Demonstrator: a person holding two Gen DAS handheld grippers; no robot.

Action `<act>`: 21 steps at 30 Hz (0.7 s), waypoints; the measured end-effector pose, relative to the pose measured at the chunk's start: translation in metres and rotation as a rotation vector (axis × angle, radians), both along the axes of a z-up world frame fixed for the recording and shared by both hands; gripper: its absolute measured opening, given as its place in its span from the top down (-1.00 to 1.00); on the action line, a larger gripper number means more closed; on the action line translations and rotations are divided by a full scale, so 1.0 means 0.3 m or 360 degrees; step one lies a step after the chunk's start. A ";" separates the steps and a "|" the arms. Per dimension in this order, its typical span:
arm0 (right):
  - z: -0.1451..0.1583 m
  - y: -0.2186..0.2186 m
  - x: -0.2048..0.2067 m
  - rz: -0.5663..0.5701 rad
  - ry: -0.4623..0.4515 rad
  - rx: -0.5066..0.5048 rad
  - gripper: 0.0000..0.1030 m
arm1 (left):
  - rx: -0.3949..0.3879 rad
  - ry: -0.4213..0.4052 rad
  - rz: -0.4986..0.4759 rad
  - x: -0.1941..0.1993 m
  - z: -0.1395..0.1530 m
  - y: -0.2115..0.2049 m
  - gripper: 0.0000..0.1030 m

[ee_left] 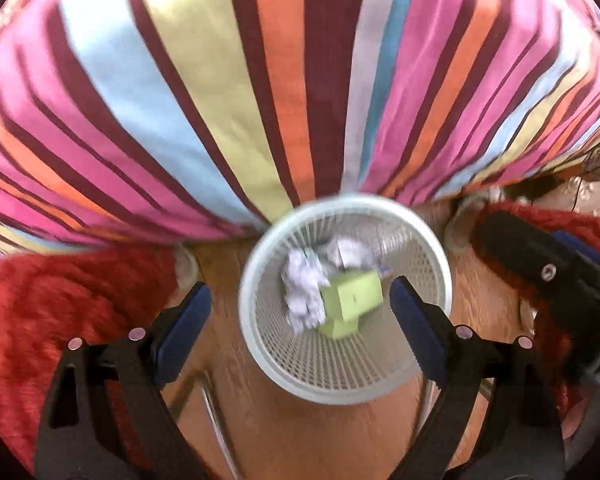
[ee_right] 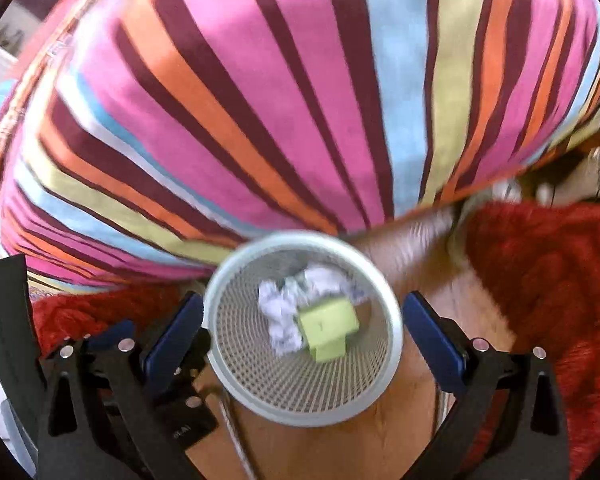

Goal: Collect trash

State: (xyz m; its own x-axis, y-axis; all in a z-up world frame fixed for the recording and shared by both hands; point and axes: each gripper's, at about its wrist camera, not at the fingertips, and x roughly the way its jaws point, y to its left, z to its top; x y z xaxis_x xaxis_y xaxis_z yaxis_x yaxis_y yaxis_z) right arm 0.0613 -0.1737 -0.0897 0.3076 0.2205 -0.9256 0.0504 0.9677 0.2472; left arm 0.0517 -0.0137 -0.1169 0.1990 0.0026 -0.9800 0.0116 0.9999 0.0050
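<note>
Two grippers hang over the mesh wastebasket, and I see both empty: the left gripper has its jaws wide, and so does the right gripper. The trash is already inside, crumpled white paper beside a green box. The basket stands on the wooden floor near the striped bedding. For the next piece, I'd judge it best to lift clear of the rim before swinging away.
</note>
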 end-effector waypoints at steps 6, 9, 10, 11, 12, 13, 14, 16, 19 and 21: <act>0.162 -0.017 -0.046 -0.0013 -0.0280 -0.0055 -0.86 | 0.0019 -0.0297 0.0022 -0.042 0.177 0.022 -0.71; 0.217 -0.023 -0.074 -0.0016 -0.0367 -0.0076 -0.86 | 0.0035 -0.0418 0.0010 -0.069 0.245 0.019 -0.71; 0.232 -0.026 -0.083 -0.0022 -0.0395 -0.0080 -0.86 | 0.0038 -0.0457 0.0002 -0.080 0.267 0.010 -0.71; 0.238 -0.026 -0.088 -0.0025 -0.0409 -0.0082 -0.86 | 0.0041 -0.0488 -0.0002 -0.089 0.286 0.008 -0.71; 0.251 -0.031 -0.099 -0.0033 -0.0431 -0.0087 -0.86 | 0.0046 -0.0525 -0.0006 -0.100 0.307 0.006 -0.71; 0.265 -0.036 -0.105 -0.0039 -0.0447 -0.0087 -0.86 | 0.0047 -0.0550 -0.0009 -0.110 0.318 0.006 -0.71; 0.276 -0.043 -0.116 -0.0053 -0.0475 -0.0085 -0.86 | 0.0043 -0.0579 -0.0011 -0.118 0.335 0.006 -0.71; 0.293 -0.051 -0.127 -0.0066 -0.0509 -0.0091 -0.86 | 0.0032 -0.0630 -0.0005 -0.135 0.361 0.009 -0.71; 0.308 -0.053 -0.139 -0.0079 -0.0556 -0.0091 -0.86 | 0.0029 -0.0693 0.0006 -0.151 0.387 0.015 -0.71; 0.316 -0.054 -0.142 -0.0075 -0.0572 -0.0091 -0.86 | 0.0009 -0.0719 0.0013 -0.155 0.399 0.022 -0.71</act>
State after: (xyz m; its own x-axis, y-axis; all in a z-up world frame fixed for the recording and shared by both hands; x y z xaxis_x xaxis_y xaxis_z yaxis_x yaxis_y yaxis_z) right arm 0.0186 -0.1900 0.0051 0.6241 0.1491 -0.7670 0.0152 0.9791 0.2026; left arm 0.0053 -0.0071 0.0027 0.6069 0.0109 -0.7947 -0.0008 0.9999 0.0131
